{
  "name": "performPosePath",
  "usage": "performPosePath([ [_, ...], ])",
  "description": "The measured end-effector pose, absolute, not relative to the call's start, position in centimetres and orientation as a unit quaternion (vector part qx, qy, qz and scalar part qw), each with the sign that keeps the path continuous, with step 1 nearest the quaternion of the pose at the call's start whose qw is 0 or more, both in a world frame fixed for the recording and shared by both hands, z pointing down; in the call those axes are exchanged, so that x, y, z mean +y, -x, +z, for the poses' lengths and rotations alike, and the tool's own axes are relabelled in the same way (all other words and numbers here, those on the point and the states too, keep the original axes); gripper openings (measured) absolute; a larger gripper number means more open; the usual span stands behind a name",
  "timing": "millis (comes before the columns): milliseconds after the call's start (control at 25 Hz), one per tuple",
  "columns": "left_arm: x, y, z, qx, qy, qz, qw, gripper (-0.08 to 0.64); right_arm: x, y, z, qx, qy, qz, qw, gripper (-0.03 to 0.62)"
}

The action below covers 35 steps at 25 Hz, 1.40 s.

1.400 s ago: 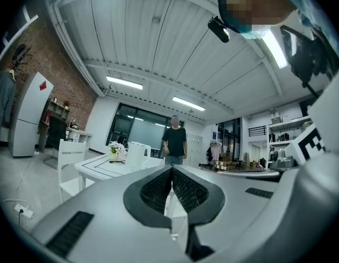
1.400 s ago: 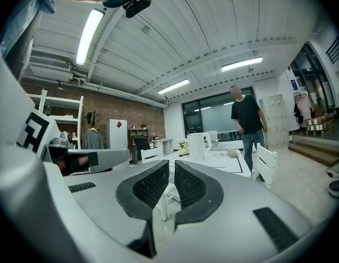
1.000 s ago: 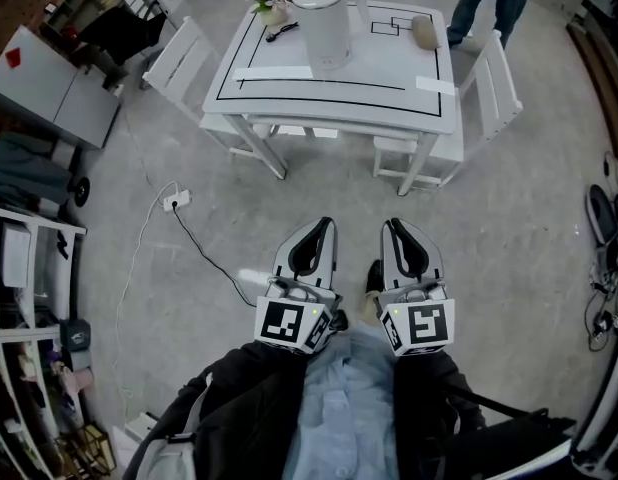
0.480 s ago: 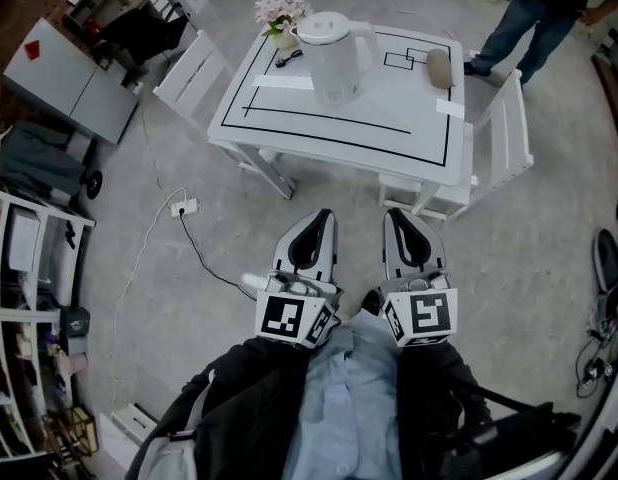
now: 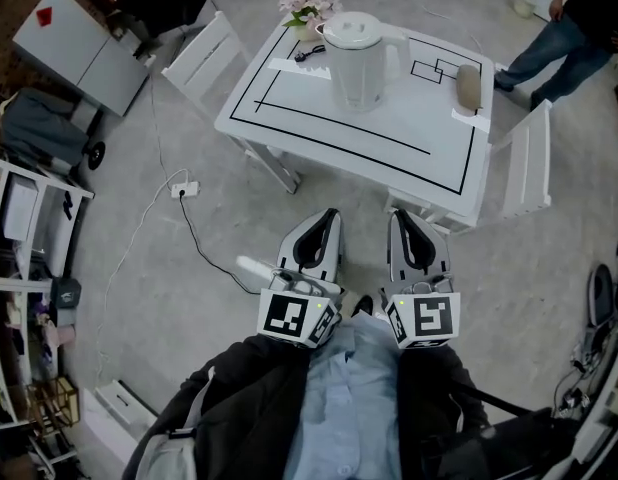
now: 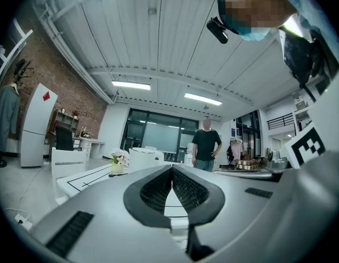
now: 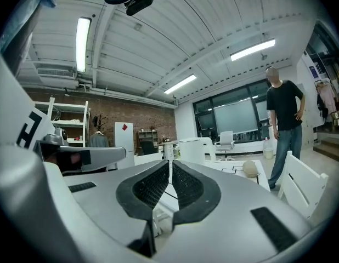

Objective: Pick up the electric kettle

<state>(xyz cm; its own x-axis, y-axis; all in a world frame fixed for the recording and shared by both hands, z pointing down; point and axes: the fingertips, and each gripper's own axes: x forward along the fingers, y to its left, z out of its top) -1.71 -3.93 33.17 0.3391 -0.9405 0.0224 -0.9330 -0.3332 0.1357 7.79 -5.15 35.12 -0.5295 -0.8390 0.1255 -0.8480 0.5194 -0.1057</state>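
The left gripper (image 5: 327, 216) and right gripper (image 5: 400, 218) are pointing side by side, jaws pressed together, gripping nothing. Well ahead of them the electric kettle (image 5: 357, 60) is standing on the white table (image 5: 409, 140), its lid hiding the inside. Beyond it a vase (image 5: 307, 28) is holding pink flowers (image 5: 309, 0).

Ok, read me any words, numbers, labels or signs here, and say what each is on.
No readable text anywhere.
The cube markers on the left gripper and right gripper: black-and-white patterns, not letters.
The red mark on the cabinet: too small to read.
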Motion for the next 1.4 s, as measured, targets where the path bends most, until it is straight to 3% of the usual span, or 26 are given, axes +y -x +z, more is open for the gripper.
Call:
performPosePath([
  [720,-20.6,7.5,37.2,-0.566,-0.816,-0.029,0.109,0.008,-20.9,-1.9,38.5,-0.864,-0.489,0.101,0.069,0.021],
  [1400,-31.9,10.4,32.2,-0.510,-0.856,-0.069,0.053,0.008,-30.9,1.0,33.7,-0.838,-0.544,0.036,0.035,0.021],
])
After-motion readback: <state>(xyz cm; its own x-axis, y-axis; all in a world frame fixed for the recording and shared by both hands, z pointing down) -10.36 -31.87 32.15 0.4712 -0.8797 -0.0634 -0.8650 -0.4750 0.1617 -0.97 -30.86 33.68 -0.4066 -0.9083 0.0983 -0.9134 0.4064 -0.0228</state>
